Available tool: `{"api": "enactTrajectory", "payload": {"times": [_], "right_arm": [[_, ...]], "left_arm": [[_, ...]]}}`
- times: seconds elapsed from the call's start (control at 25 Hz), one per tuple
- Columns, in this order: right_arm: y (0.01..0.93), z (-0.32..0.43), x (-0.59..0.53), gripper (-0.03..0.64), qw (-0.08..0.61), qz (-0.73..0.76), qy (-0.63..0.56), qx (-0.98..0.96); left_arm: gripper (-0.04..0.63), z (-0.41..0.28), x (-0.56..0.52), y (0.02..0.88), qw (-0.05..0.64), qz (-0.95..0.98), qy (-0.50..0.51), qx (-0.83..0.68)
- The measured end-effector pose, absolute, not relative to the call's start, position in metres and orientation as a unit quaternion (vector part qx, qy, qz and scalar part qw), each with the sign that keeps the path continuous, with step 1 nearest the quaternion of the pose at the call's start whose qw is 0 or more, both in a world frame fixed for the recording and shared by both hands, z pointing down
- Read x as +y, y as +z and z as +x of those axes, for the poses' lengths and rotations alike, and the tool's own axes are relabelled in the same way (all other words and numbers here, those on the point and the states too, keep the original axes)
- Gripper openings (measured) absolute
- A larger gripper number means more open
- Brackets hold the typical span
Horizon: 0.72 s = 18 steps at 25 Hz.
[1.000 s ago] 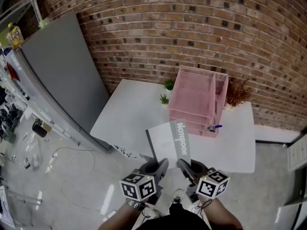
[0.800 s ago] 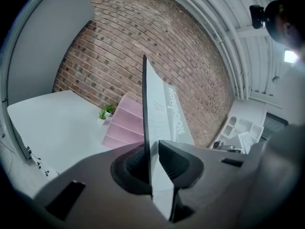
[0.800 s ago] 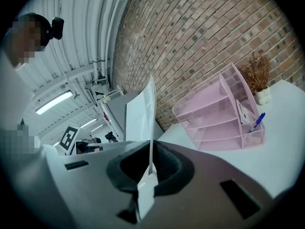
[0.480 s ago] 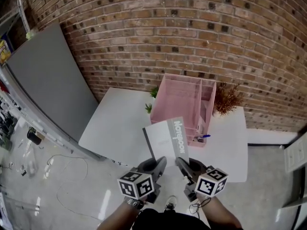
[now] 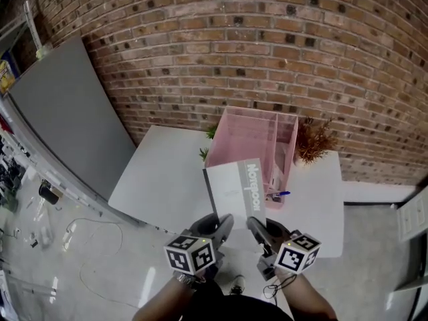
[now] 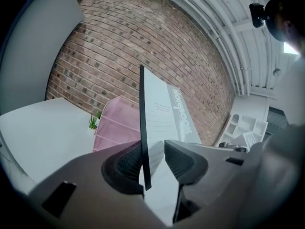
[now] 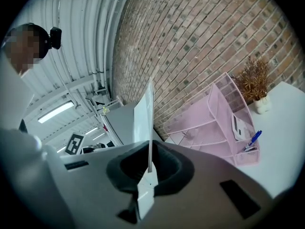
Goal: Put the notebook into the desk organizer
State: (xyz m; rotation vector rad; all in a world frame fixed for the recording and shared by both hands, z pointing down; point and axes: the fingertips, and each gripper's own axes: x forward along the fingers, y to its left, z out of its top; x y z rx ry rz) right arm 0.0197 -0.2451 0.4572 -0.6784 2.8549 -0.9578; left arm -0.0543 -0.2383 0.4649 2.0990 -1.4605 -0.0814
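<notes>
Two grippers meet the notebook [image 5: 234, 191]: the right gripper [image 5: 262, 229] pinches it, while the left gripper [image 5: 221, 225], its jaws just opening, straddles it loosely. The desk organizer [image 5: 244, 136] stands ahead.

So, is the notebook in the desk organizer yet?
Out: the notebook hangs in the right gripper, short of the pink desk organizer.

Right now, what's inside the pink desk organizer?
In the organizer, a blue pen stands in the front side pocket, with a flat white item in the slot behind it. In the head view, the notebook covers the front tiers.
</notes>
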Motion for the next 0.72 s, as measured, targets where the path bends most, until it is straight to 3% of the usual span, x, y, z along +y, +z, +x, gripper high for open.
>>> {"api": "enactTrajectory", "payload": {"times": [0.12,0.72], "right_arm": [[0.455,0.021,-0.250,0.012,0.035,-0.225,-0.310,0.923],[0.453,-0.006,-0.318,0.012,0.060,-0.295,-0.332,0.894]], "left_arm": [[0.146,-0.059,-0.246,0.468,0.288,0.782,-0.026,-0.552],[0.147,-0.104,-0.291,0.471,0.281,0.800,-0.012,-0.530]]}}
